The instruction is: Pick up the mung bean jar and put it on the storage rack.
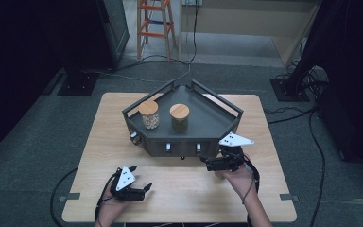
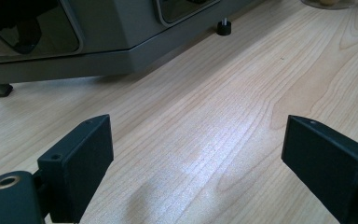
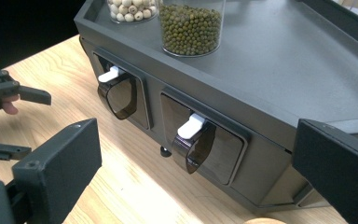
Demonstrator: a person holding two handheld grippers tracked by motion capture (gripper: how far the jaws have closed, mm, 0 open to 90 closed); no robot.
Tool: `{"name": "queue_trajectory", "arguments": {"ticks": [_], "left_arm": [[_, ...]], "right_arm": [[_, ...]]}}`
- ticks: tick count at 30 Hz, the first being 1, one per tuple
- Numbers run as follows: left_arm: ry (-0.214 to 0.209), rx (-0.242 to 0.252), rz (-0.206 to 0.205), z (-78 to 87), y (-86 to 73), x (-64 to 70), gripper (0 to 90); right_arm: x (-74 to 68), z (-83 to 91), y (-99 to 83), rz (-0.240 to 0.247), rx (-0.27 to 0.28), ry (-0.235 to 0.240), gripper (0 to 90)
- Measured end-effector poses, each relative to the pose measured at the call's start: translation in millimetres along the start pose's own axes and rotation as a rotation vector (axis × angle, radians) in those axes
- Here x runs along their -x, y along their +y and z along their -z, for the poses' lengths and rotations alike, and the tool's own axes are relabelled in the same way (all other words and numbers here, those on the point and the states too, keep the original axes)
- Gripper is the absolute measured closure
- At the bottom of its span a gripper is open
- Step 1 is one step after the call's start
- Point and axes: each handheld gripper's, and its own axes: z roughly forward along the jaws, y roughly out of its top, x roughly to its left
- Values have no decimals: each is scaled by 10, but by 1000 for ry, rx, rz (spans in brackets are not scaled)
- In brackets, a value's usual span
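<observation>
A dark grey corner stand [image 1: 208, 124] sits mid-table and carries two wooden-lidded jars. One jar [image 1: 149, 115] holds pale beans [image 3: 126, 9], the other jar [image 1: 179, 117] holds green beans [image 3: 191, 25]. Its front face has two smoked-plastic scoop drawers with white tabs, the left drawer [image 3: 119, 91] and the right drawer [image 3: 193, 144]. My right gripper [image 1: 205, 163] [image 3: 196, 130] is open just in front of that face, with nothing between its jaws. My left gripper [image 1: 142, 178] [image 2: 198, 128] is open low over bare wood near the front left, empty.
The wooden table [image 1: 104, 142] ends close behind both hands. The stand rests on small black feet [image 2: 223, 28]. A knob [image 1: 134, 138] sticks out at its left corner. Cables and an orange stepladder [image 1: 155, 23] are on the floor beyond.
</observation>
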Motion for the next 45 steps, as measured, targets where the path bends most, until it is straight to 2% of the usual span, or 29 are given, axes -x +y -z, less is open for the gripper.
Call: {"name": "queue_trajectory", "arguments": {"ticks": [5,12,15,19,22,25,38,45], "left_arm": [[2,2,3,3,-4,-1,89],[3,-1,0,1,1,6,89],[3,0,2,1,-2,5,89],[4,-1,1,0,0,8,89],[3,-2,2,0,1,6,89],[5,-2,3,-2,2,8,89],[6,0,3,2,-1,13,89],[5,-3,0,3,3,8,89]], "right_arm": [[-37,2,-15,13,-10,-20,14],[-35,19,-38,15,-16,-9,14],[-54,23,-47,32,-29,-15,14],[-41,53,-104,26,-24,-19,14],[-25,86,-142,45,-21,-18,13],[-13,102,-158,30,-29,-20,13],[67,181,-346,-5,2,-22,13],[105,213,-398,-23,-9,-36,16]]}}
